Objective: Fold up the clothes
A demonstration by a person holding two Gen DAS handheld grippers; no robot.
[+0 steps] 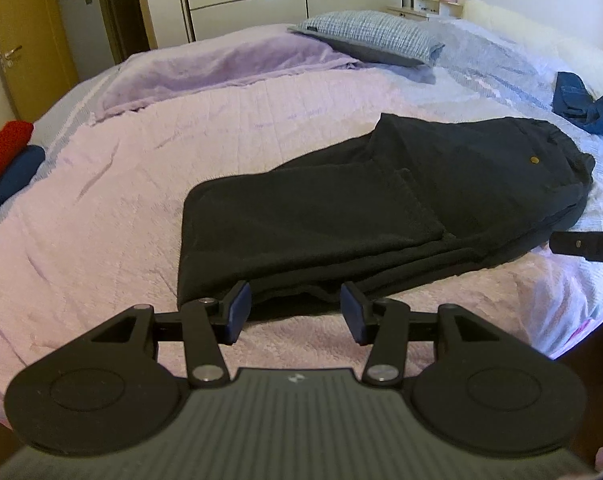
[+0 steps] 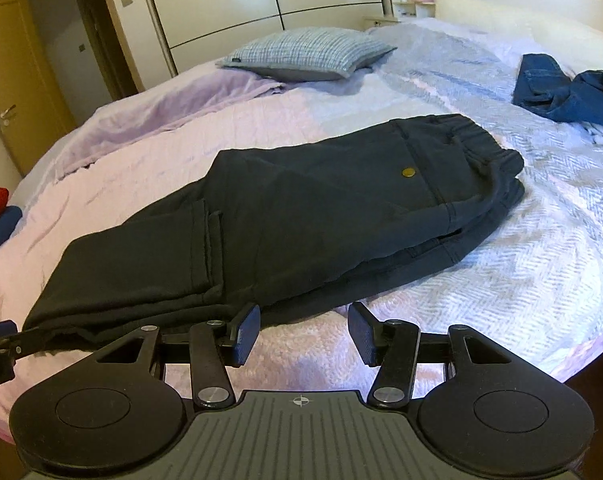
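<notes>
My left gripper [image 1: 295, 307] and right gripper [image 2: 303, 329] both gape wide, empty, at the near edge of the dark trousers [image 2: 301, 208] lying folded lengthwise on the bed [image 2: 521, 280]. Only the right view shows the elastic waistband [image 2: 477, 148] clearly.

Open bedspread [image 1: 101, 208] lies clear from 9 to 11 o'clock of the dark trousers [image 1: 381, 208], allowing free passage. At 12 o'clock a pillow [image 1: 373, 38] obstructs the far side. At 2 o'clock blue denim garments [image 2: 561, 92] occupy the bed. At 9 o'clock, folded red and blue clothes [image 1: 5, 164] block the edge.
</notes>
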